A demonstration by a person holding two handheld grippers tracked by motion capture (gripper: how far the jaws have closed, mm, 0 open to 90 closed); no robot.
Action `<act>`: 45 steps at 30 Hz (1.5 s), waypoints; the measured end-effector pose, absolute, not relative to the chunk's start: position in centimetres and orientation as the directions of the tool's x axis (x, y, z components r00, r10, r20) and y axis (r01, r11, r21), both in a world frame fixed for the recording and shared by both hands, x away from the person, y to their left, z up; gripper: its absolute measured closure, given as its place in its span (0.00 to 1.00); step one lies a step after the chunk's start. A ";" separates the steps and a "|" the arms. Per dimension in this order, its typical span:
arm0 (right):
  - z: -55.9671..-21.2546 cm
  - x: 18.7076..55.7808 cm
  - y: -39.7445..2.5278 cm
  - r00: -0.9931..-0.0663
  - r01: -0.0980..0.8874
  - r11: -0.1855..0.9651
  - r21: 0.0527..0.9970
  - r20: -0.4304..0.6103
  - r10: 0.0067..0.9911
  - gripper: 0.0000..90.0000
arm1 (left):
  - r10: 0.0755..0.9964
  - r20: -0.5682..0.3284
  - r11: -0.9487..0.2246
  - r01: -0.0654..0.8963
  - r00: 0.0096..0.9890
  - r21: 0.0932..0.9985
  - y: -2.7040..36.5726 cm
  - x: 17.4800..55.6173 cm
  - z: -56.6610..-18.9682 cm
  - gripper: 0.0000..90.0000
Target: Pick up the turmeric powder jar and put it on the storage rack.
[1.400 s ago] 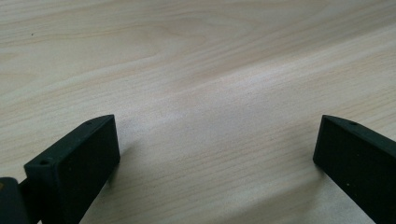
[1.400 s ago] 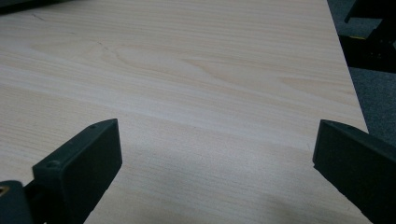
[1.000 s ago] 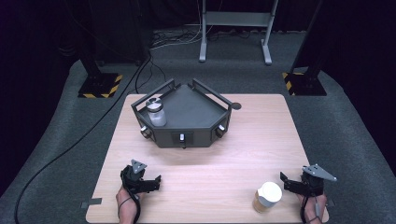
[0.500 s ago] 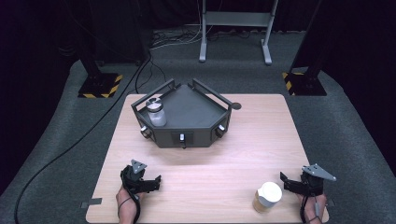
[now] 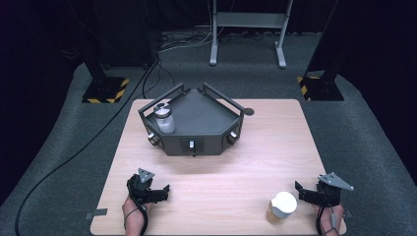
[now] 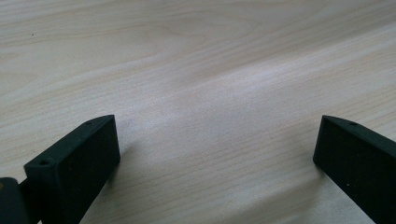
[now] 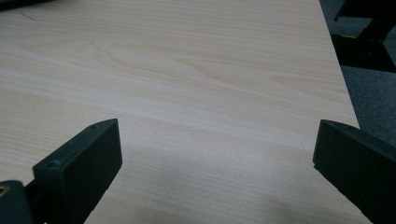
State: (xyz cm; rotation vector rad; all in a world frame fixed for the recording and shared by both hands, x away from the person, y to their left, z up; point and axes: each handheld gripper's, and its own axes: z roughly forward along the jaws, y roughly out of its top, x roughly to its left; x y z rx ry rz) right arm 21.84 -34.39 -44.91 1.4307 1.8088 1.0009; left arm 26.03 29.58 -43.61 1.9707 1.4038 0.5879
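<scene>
My left claw (image 5: 160, 191) and right claw (image 5: 304, 192) both rest spread wide and empty on the desk (image 5: 255, 152); the lidded paper cup (image 5: 282, 207) stands just beside my right claw.

Black grippers' fingers (image 6: 74, 168), pale wood-grain table (image 5: 275, 147), white-lidded tan cup (image 5: 282, 207).

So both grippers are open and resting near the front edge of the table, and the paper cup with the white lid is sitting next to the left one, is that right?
Not quite. The paper cup stands beside the right gripper, not the left gripper; the high view shows it. Both grippers are open near the front edge of the table, as you said.
</scene>
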 end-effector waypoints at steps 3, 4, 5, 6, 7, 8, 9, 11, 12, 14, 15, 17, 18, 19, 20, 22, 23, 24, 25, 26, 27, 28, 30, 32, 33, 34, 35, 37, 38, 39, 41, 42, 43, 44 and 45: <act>-44.9 21.8 -34.1 -0.216 0.509 0.132 0.851 -0.022 0.976 0.00 | 0.944 -0.007 -0.224 0.658 0.329 0.719 29.6 26.0 -43.6 0.00; -44.9 21.8 -34.0 -0.214 0.511 0.134 0.849 -0.025 0.977 0.00 | 0.944 -0.007 -0.224 0.658 0.329 0.719 29.6 26.0 -43.6 0.00; -44.8 21.8 -33.9 -0.211 0.512 0.136 0.848 -0.030 0.977 0.00 | 0.944 -0.006 -0.224 0.658 0.329 0.719 29.6 26.0 -43.6 0.00; -44.8 21.9 -33.9 -0.210 0.515 0.137 0.846 -0.030 0.977 0.00 | 0.944 -0.006 -0.224 0.658 0.329 0.719 29.6 26.0 -43.6 0.00; -44.7 21.9 -33.8 -0.206 0.519 0.140 0.843 -0.035 0.978 0.00 | 0.944 -0.006 -0.224 0.658 0.329 0.719 29.6 26.0 -43.6 0.00; -44.7 22.0 -33.6 -0.203 0.523 0.143 0.840 -0.040 0.978 0.00 | 0.944 -0.006 -0.224 0.658 0.329 0.719 29.6 26.0 -43.6 0.00; -44.6 22.1 -33.5 -0.202 0.526 0.147 0.838 -0.045 0.978 0.00 | 0.944 -0.006 -0.224 0.658 0.329 0.719 29.6 26.0 -43.6 0.00; -44.6 22.1 -33.2 -0.193 0.533 0.154 0.832 -0.057 0.980 0.00 | 0.944 -0.007 -0.224 0.658 0.329 0.719 29.6 26.0 -43.6 0.00; -44.6 22.1 -33.0 -0.189 0.534 0.157 0.831 -0.064 0.980 0.00 | 0.944 -0.006 -0.224 0.658 0.329 0.719 29.6 26.0 -43.6 0.00; -44.7 21.8 -32.4 -0.157 0.524 0.152 0.838 -0.080 0.984 0.00 | 0.944 -0.006 -0.224 0.657 0.329 0.719 29.6 26.0 -43.6 0.00; -44.7 21.7 -32.4 -0.149 0.524 0.144 0.839 -0.077 0.986 0.00 | 0.944 -0.006 -0.224 0.657 0.329 0.720 29.6 26.0 -43.6 0.00; -44.7 21.5 -32.1 -0.124 0.525 0.130 0.841 -0.076 0.989 0.00 | 0.944 -0.007 -0.224 0.657 0.329 0.720 29.6 26.0 -43.6 0.00; -44.7 21.4 -32.0 -0.113 0.529 0.123 0.840 -0.074 0.991 0.00 | 0.944 -0.007 -0.224 0.657 0.329 0.720 29.6 26.0 -43.6 0.00; -44.6 21.3 -32.0 -0.101 0.531 0.111 0.840 -0.068 0.993 0.00 | 0.944 -0.006 -0.224 0.657 0.329 0.719 29.6 26.0 -43.6 0.00; -44.5 21.1 -32.1 -0.095 0.532 0.099 0.841 -0.057 0.994 0.00 | 0.944 -0.007 -0.224 0.657 0.329 0.720 29.6 26.0 -43.6 0.00; -44.2 20.6 -31.9 -0.075 0.534 0.086 0.841 -0.054 0.996 0.00 | 0.944 -0.007 -0.224 0.657 0.329 0.720 29.6 26.0 -43.6 0.00; -44.0 20.3 -31.9 -0.071 0.536 0.079 0.841 -0.048 0.996 0.00 | 0.944 -0.007 -0.224 0.657 0.329 0.720 29.6 26.0 -43.6 0.00; -43.8 19.8 -31.8 -0.062 0.534 0.070 0.842 -0.044 0.997 0.00 | 0.944 -0.007 -0.224 0.657 0.329 0.719 29.6 26.0 -43.6 0.00; -43.6 19.3 -31.8 -0.055 0.531 0.061 0.845 -0.038 0.998 0.00 | 0.944 -0.007 -0.224 0.657 0.329 0.720 29.6 26.0 -43.6 0.00; -43.5 18.9 -31.8 -0.051 0.527 0.054 0.848 -0.031 0.998 0.00 | 0.944 -0.007 -0.224 0.657 0.329 0.720 29.6 26.0 -43.6 0.00; -43.3 18.3 -31.8 -0.040 0.522 0.039 0.852 -0.021 0.999 0.00 | 0.944 -0.007 -0.224 0.657 0.329 0.720 29.6 26.0 -43.6 0.00; -43.0 17.6 -31.9 -0.033 0.515 0.024 0.857 -0.008 0.999 0.00 | 0.944 -0.007 -0.224 0.657 0.329 0.720 29.6 26.0 -43.6 0.00; -42.6 16.1 -32.0 -0.025 0.497 -0.004 0.868 0.018 1.000 0.00 | 0.944 -0.007 -0.224 0.657 0.329 0.720 29.6 26.0 -43.6 0.00; -42.0 14.8 -31.9 -0.026 0.490 -0.005 0.872 0.020 0.999 0.00 | 0.946 -0.008 -0.220 0.658 0.325 0.720 29.6 26.0 -43.6 0.00; -41.7 14.1 -31.7 -0.020 0.487 -0.004 0.873 0.016 1.000 0.00 | 0.946 -0.008 -0.220 0.658 0.325 0.720 29.6 26.0 -43.6 0.00; -41.4 13.4 -31.6 -0.017 0.483 -0.005 0.876 0.015 1.000 0.00 | 0.946 -0.008 -0.220 0.658 0.325 0.720 29.6 26.0 -43.6 0.00; -41.2 12.7 -31.6 -0.012 0.479 -0.013 0.878 0.022 1.000 0.00 | 0.946 -0.008 -0.220 0.658 0.325 0.720 29.6 26.0 -43.6 0.00; -40.7 11.3 -31.4 -0.002 0.470 -0.025 0.882 0.029 1.000 0.00 | 0.946 -0.008 -0.220 0.658 0.325 0.720 29.6 26.0 -43.6 0.00; -40.5 10.6 -31.3 0.001 0.468 -0.028 0.883 0.032 0.999 0.00 | 0.946 -0.008 -0.220 0.658 0.325 0.720 29.6 26.0 -43.6 0.00; -40.4 9.8 -31.2 -0.002 0.465 -0.033 0.885 0.038 0.999 0.00 | 0.946 -0.008 -0.220 0.658 0.325 0.720 29.6 26.0 -43.6 0.00; -40.3 8.4 -30.9 -0.014 0.461 -0.033 0.887 0.044 0.999 0.00 | 0.946 -0.007 -0.220 0.658 0.324 0.720 29.5 26.0 -43.6 0.00; -40.4 7.7 -30.6 -0.022 0.461 -0.029 0.887 0.045 0.999 0.00 | 0.946 -0.007 -0.220 0.658 0.324 0.720 29.6 26.0 -43.6 0.00; -40.5 7.2 -30.2 -0.032 0.460 -0.027 0.887 0.047 0.998 0.00 | 0.946 -0.007 -0.220 0.658 0.324 0.720 29.6 26.0 -43.6 0.00; -40.6 6.7 -29.9 -0.051 0.462 -0.020 0.887 0.049 0.997 0.00 | 0.946 -0.008 -0.220 0.658 0.324 0.720 29.6 26.0 -43.6 0.00; -40.8 6.2 -29.4 -0.067 0.454 -0.003 0.891 0.038 0.997 0.00 | 0.946 -0.007 -0.220 0.658 0.324 0.720 29.6 26.0 -43.6 0.00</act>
